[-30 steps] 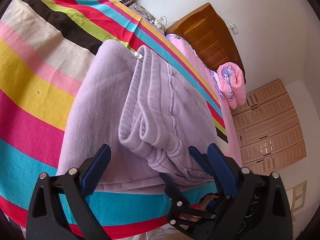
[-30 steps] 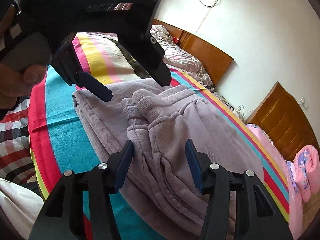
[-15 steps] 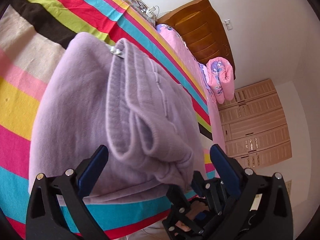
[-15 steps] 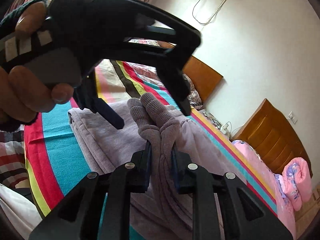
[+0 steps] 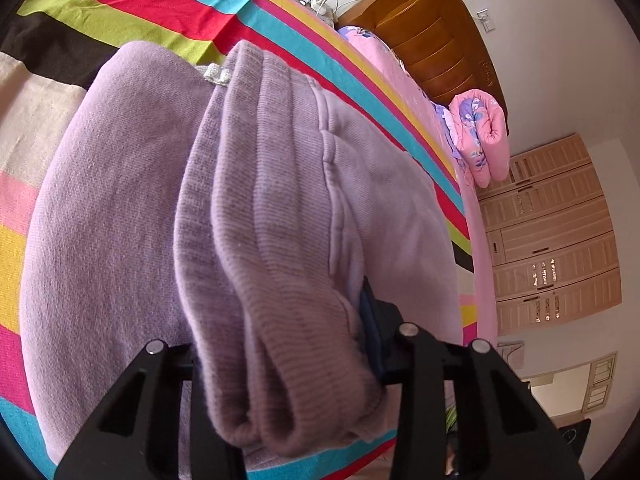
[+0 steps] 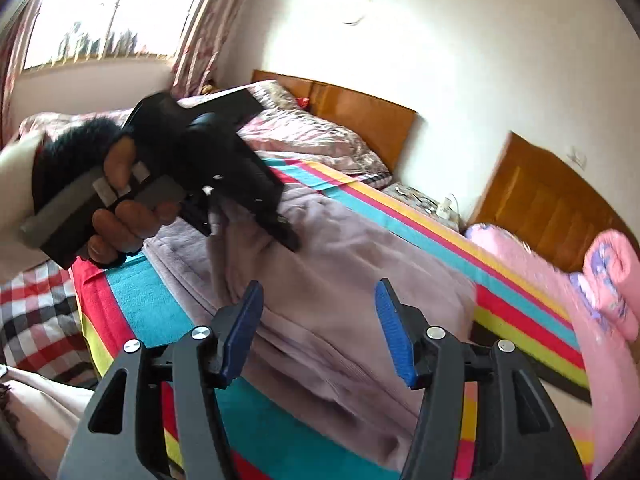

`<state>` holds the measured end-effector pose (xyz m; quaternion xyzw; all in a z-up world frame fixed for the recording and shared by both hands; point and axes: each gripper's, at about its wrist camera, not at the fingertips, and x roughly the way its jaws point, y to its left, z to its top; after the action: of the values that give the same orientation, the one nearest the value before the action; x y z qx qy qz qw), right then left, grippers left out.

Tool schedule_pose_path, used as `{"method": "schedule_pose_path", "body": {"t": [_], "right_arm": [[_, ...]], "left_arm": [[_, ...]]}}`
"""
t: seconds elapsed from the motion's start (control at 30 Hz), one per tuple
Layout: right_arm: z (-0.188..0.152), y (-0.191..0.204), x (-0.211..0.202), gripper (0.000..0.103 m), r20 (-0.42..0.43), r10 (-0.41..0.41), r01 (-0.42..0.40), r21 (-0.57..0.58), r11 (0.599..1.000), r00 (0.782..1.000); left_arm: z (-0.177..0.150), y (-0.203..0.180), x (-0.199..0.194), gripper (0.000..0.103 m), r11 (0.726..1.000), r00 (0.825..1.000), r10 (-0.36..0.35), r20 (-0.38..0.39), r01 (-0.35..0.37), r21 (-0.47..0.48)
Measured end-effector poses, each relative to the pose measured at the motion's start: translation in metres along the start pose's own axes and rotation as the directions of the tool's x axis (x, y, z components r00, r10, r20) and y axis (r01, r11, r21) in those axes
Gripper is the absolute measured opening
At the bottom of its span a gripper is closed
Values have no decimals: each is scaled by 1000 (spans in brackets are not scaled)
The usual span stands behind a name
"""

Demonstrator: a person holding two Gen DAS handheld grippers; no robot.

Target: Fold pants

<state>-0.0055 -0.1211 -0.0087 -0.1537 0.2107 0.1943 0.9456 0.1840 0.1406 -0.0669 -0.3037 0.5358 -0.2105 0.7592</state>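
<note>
A striped bedspread (image 6: 500,276) covers the bed, with a floral pillow (image 6: 316,136) against the wooden headboard (image 6: 360,116), a rolled pink quilt (image 5: 482,136) and a wardrobe (image 5: 552,240) beyond.

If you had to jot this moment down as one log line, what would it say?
left gripper: closing on lilac pants' ribbed cuffs | right gripper: opening, nothing between pads | pants: partly folded on striped blanket

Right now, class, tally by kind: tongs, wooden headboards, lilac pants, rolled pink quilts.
Tongs: 2, left tongs closing on the pants, right tongs opening, empty
Wooden headboards: 2
Lilac pants: 1
Rolled pink quilt: 1
Total: 6
</note>
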Motion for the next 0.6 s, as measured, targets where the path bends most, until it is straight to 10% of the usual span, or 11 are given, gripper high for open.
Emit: {"method": "schedule_pose_path", "body": {"t": [0.27, 0.6], "right_arm": [[-63, -54, 1, 60, -165, -89, 128, 245, 961, 982], [-73, -42, 47, 64, -234, -152, 196, 178, 964, 960]], "left_arm": [[0, -5, 4, 38, 1000, 1000, 20, 18, -20, 0], [-5, -63, -26, 24, 990, 989, 42, 145, -61, 131]]}}
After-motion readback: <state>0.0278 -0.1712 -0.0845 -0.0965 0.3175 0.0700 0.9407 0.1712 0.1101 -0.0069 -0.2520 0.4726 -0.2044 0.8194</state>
